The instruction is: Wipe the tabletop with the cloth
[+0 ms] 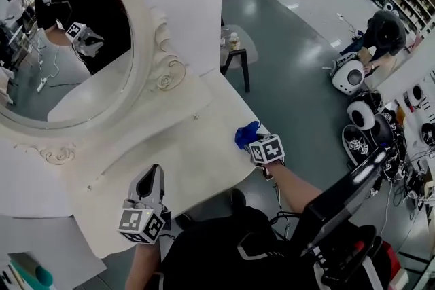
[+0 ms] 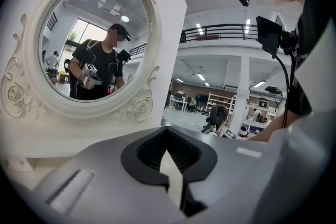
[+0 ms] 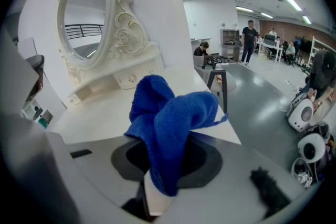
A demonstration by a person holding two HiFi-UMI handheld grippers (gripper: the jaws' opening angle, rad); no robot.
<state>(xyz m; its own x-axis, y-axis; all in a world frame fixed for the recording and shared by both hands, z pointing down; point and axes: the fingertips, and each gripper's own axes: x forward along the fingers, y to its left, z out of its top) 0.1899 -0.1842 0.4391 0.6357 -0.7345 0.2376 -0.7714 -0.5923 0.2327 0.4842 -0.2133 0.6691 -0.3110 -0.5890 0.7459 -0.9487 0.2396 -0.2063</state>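
Cloth [image 3: 173,118] in right claw [image 3: 155,192]

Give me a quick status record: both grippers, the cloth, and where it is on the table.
right gripper: shut on the blue cloth, which bunches up out of the jaws
left gripper: jaws together, nothing between them, over the near left part of the tabletop
cloth position: by the right edge of the tabletop
cloth contact with surface: cannot tell
behind: oval mirror in an ornate white frame
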